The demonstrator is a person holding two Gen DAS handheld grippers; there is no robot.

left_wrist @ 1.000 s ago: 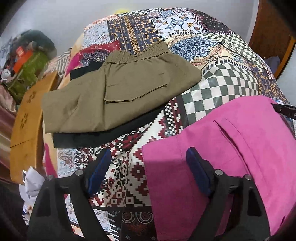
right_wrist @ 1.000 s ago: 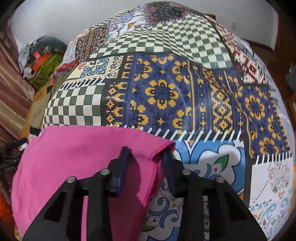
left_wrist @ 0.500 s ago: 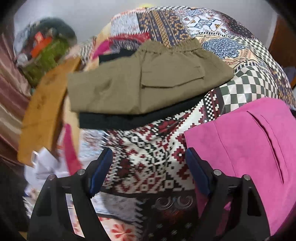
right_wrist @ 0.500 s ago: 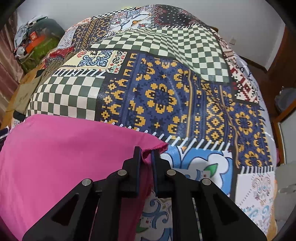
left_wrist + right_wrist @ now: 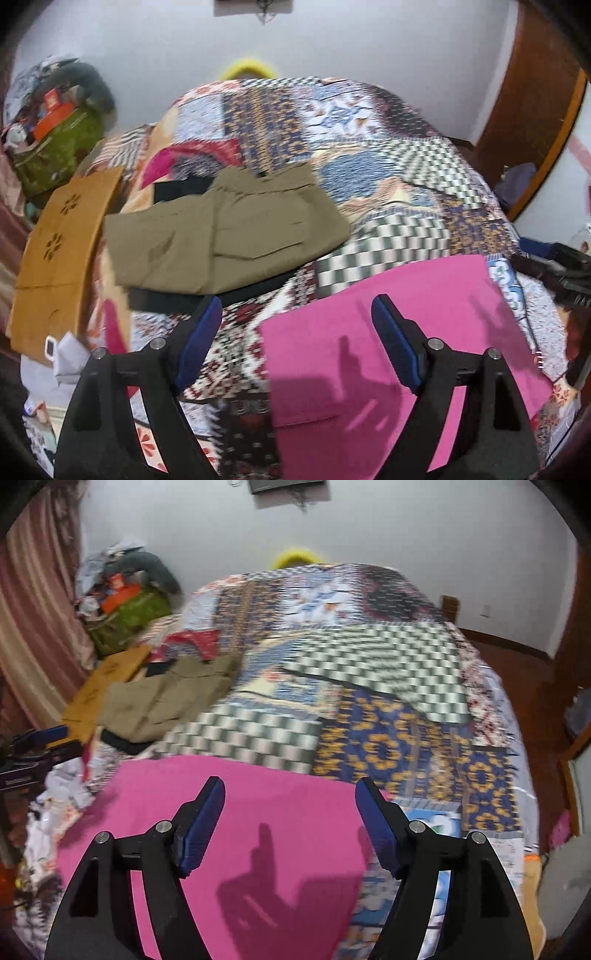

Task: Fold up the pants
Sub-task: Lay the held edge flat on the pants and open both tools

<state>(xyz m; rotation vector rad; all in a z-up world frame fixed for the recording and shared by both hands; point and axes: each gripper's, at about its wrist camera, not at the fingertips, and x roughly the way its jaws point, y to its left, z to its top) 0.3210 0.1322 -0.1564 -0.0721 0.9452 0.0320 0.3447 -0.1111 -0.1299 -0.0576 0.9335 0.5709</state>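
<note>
The left gripper (image 5: 295, 325) has its jaws spread wide and holds nothing; the right gripper (image 5: 290, 805) is likewise wide apart and grips nothing; both hover above the pink pants (image 5: 388, 332), which lie folded flat on the patchwork bedspread (image 5: 369, 177); 1 pink pair lies near the grippers; 1 olive pair (image 5: 229, 236) lies farther back, stacked on 1 black garment (image 5: 155, 301); 1 cardboard sheet (image 5: 55, 251) sits beside that stack.

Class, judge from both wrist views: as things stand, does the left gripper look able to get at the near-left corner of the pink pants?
Probably yes. The left gripper is open above the bedspread, and the pink pants lie flat with nothing on them; the olive pants lie farther back.
</note>
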